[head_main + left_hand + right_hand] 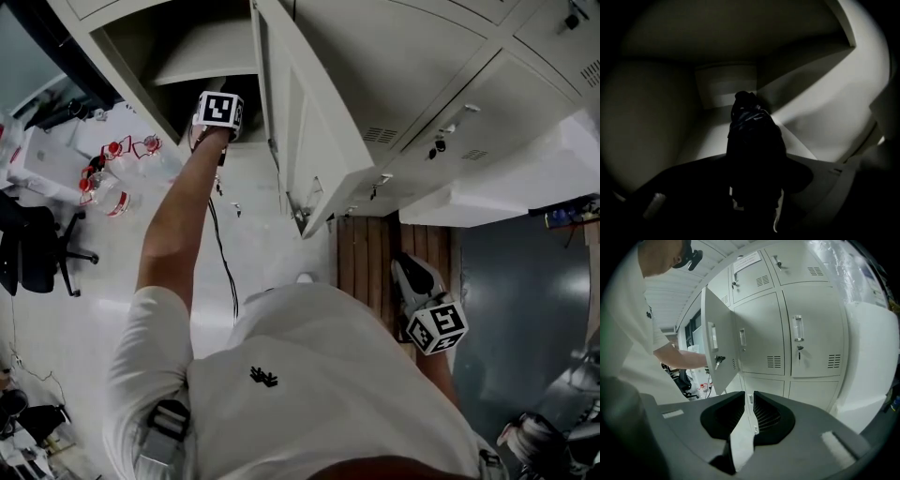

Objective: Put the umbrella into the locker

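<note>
Well along, by the look of it: reaching with the left gripper [218, 112] into the open locker compartment [178, 52], jaws clamped on the folded dark umbrella [752, 136], aimed at the rear corner by the back wall. Too gloomy to tell whether resting on the compartment floor or hanging above it. Left to do, judging from this: set down, let go, pull the arm out, perhaps swing the door [309, 141] to. Right gripper [749, 401] low at the person's side, jaws almost together on nothing, facing the locker fronts. Off to the left on the floor, red-capped water bottles [108, 187], an office chair [33, 248], a trailing cable [223, 258]. Nothing blocking the opening; open door just beside the arm, worth minding on withdrawal.
</note>
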### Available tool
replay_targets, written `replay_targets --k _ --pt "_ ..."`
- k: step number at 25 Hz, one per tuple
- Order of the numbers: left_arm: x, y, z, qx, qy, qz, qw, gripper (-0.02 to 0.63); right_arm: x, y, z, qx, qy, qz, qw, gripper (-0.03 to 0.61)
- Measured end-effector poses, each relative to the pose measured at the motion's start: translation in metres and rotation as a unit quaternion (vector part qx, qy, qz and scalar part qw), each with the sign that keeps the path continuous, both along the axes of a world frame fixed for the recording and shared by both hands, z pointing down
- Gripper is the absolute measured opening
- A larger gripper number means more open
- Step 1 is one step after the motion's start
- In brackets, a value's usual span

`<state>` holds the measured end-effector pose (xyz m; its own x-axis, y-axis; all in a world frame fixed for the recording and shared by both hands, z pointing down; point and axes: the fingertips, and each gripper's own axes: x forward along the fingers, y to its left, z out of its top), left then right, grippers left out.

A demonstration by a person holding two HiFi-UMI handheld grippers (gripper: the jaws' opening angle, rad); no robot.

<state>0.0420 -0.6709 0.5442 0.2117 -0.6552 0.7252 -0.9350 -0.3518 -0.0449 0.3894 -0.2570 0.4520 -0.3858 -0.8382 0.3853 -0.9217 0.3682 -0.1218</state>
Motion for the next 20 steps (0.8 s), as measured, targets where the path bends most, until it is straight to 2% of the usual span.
replay_targets --k 3,8,13,20 --pt "0.008 0.005 0.008 -0.024 -0.004 0.009 0.9997 0.311 0.003 0.001 0.001 -0.002 0.001 0.001 1.0 0.057" --pt "0.007 0.001 0.01 -0.029 -0.023 0.008 0.9993 0.329 0.0 0.003 0.003 -0.002 0.001 -0.001 1.0 0.057" --pt "0.006 0.003 0.003 -0.004 -0.03 0.016 0.9994 0.366 -0.011 0.006 0.003 -0.001 -0.002 -0.007 1.0 0.057" --pt "-0.001 0.025 -0.015 0.01 -0.007 0.026 0.9996 0.368 -0.039 0.01 0.003 0.0 -0.008 -0.021 1.0 0.057"
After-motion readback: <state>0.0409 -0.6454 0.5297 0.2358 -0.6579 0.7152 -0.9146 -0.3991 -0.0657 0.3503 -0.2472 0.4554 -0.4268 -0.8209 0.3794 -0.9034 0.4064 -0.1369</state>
